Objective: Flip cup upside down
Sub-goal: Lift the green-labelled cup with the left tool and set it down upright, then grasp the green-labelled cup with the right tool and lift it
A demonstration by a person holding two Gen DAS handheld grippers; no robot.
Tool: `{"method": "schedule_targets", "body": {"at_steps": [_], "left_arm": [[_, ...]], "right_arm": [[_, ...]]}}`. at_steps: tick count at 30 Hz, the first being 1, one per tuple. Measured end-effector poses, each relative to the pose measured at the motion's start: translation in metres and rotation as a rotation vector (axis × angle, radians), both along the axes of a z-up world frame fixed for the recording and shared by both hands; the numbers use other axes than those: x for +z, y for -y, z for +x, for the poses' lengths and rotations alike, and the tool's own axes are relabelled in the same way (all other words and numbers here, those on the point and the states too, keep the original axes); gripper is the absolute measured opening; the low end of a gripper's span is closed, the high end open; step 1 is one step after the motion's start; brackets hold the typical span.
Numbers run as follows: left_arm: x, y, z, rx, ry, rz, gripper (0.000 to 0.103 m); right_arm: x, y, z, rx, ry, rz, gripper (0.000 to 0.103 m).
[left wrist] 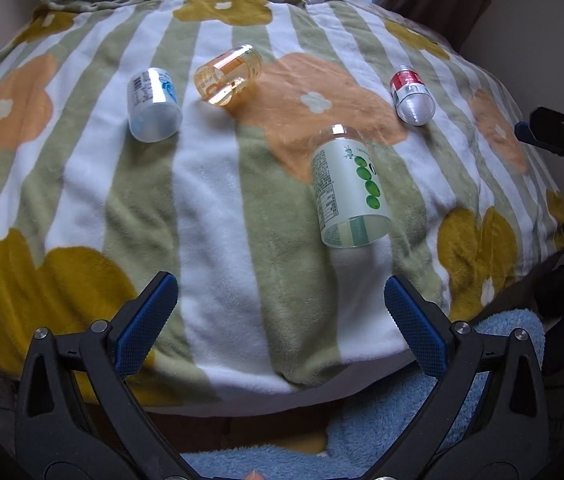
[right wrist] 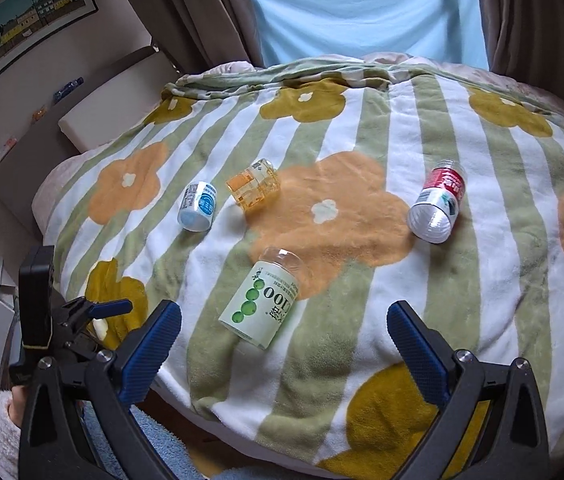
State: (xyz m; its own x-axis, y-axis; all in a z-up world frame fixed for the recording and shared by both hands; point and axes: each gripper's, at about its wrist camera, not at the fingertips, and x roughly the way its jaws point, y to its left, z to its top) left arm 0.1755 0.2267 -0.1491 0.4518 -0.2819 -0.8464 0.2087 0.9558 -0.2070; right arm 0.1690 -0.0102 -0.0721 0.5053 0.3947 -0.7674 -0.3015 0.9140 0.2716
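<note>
Both grippers, left gripper (left wrist: 281, 312) and right gripper (right wrist: 284, 340), hang with jaws wide apart, holding nothing, near the green cup (right wrist: 260, 304) lying sideways on the flowery blanket (right wrist: 362, 360), three more cups farther off.

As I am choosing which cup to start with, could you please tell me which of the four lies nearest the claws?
The green-labelled cup, printed with green circles. It lies closest to both open claws; the blue, amber and red cups sit farther back on the blanket.

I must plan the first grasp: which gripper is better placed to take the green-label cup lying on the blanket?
Probably right: the green-label cup lies nearly between the open right gripper, off-centre for the open left gripper.
</note>
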Motion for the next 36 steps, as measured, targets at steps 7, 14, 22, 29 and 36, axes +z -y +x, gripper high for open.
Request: {"method": "schedule_targets", "body": {"at_steps": [7, 14, 22, 29, 36], "left_arm": [[-0.014, -0.021, -0.014, 0.018, 0.000, -0.034, 0.103], [-0.021, -0.024, -0.016, 0.017, 0.036, -0.087, 0.103], [-0.032, -0.020, -0.007, 0.001, 0.009, -0.120, 0.103], [-0.038, -0.019, -0.001, -0.004, -0.011, -0.130, 0.103], [-0.040, -0.019, 0.001, 0.000, -0.022, -0.125, 0.103]], "right_arm": [[-0.046, -0.044, 0.074, 0.021, -0.307, -0.021, 0.103], [-0.102, -0.056, 0.131, -0.072, -0.540, 0.024, 0.103], [-0.134, -0.062, 0.159, -0.130, -0.655, -0.023, 0.097], [-0.155, -0.061, 0.157, -0.116, -0.723, -0.029, 0.075], [-0.156, -0.059, 0.159, -0.107, -0.734, 0.013, 0.062]]}}
